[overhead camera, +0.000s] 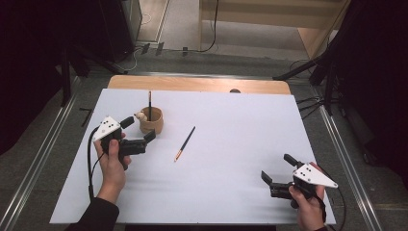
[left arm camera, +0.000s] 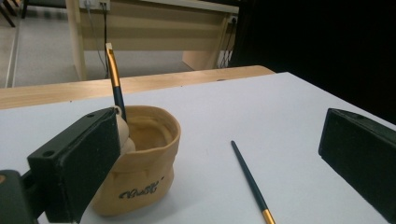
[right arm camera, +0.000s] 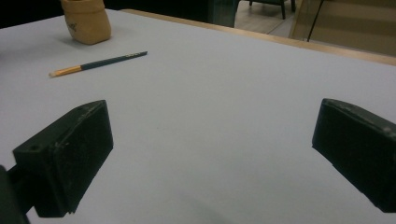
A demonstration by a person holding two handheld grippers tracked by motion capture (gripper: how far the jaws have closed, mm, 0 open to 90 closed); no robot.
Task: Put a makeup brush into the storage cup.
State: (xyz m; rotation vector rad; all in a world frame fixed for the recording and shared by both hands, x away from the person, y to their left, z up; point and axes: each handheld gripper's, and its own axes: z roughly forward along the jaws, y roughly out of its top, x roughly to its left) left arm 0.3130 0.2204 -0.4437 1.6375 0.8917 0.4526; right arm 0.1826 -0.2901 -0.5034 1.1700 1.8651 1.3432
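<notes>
Standing just left of the tan pot (overhead camera: pixel 151 121), the left gripper (overhead camera: pixel 140 134) has its jaws spread wide with nothing between them; one jaw tip sits close to the pot's side. From the left gripper view the pot (left arm camera: pixel 140 172) appears right behind the left-hand jaw, a soft tan vessel with dark lettering low on its wall and a small pale figure at its rim. One dark brush (overhead camera: pixel 149 106) stands upright inside the pot, its gold band and pale tip (left arm camera: pixel 112 63) rising above the rim. A second brush (overhead camera: pixel 184 143) lies flat on the white table (overhead camera: pixel 240 159) to the right of the pot, apart from it, its gold end pointing toward the person. The right gripper (overhead camera: pixel 277 174) is held low near the table's near right corner, well apart from both brushes, jaws released and empty. Its own view looks across bare table to the lying brush (right arm camera: pixel 98 64) and the pot (right arm camera: pixel 86 21) beyond.
</notes>
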